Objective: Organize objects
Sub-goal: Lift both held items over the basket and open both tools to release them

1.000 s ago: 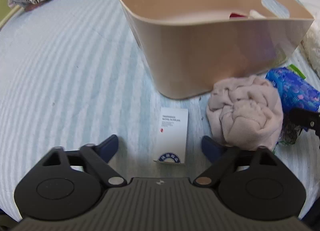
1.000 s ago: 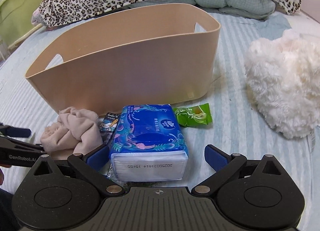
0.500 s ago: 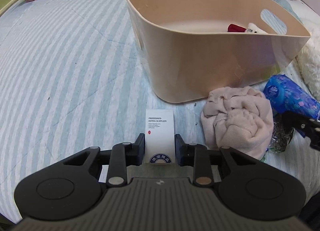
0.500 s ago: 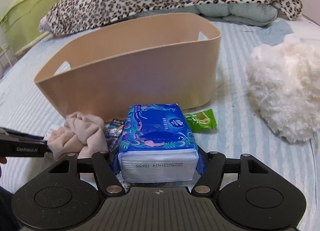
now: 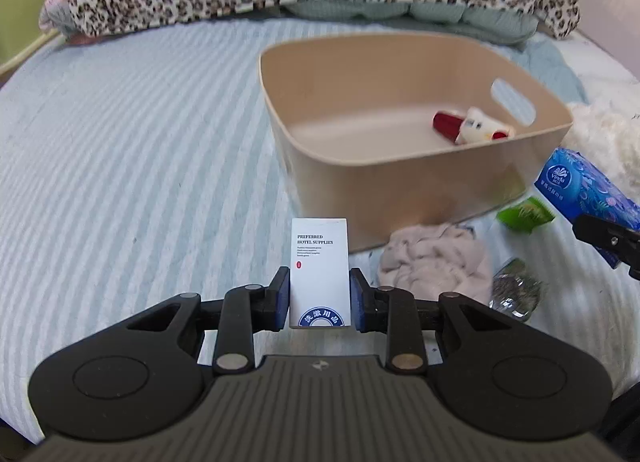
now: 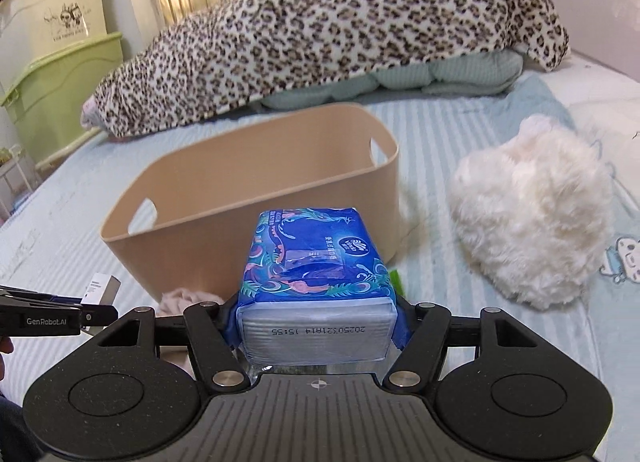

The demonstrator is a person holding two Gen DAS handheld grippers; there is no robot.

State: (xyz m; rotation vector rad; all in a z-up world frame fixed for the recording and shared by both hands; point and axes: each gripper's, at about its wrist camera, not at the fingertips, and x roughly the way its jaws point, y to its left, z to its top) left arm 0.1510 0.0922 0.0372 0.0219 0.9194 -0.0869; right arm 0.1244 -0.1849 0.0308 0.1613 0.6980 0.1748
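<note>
A bed with a blue-and-white striped sheet (image 5: pixel 132 165) fills both views. A leopard-print blanket (image 6: pixel 328 37) lies heaped along its far end over a pale green quilt (image 6: pixel 400 79), with a barred headboard behind and green and cream storage boxes (image 6: pixel 60 73) stacked at the left wall. A fluffy white plush item (image 6: pixel 532 221) rests on the sheet to the right of a beige plastic bin (image 5: pixel 400 181), which holds a small red-and-white toy (image 5: pixel 472 127) at its bottom.

On the sheet just before the bin lie a crumpled pink cloth (image 5: pixel 434 262), a green snack packet (image 5: pixel 524 213) and a shiny crinkled wrapper (image 5: pixel 514 290).

The right gripper (image 6: pixel 316 322) has its jaws narrowed onto a blue tissue pack (image 6: pixel 316 274), pinching its sides near the rear end; the pack's long axis runs forward along the fingers, toward the bin's near wall, raised off the sheet.

The left gripper (image 5: pixel 320 298) has its jaws pressed against both sides of a small white hotel-supplies box (image 5: pixel 319 270), which stands upright between the pads, long axis vertical, printed face toward the camera, in front of the bin's near left corner.
</note>
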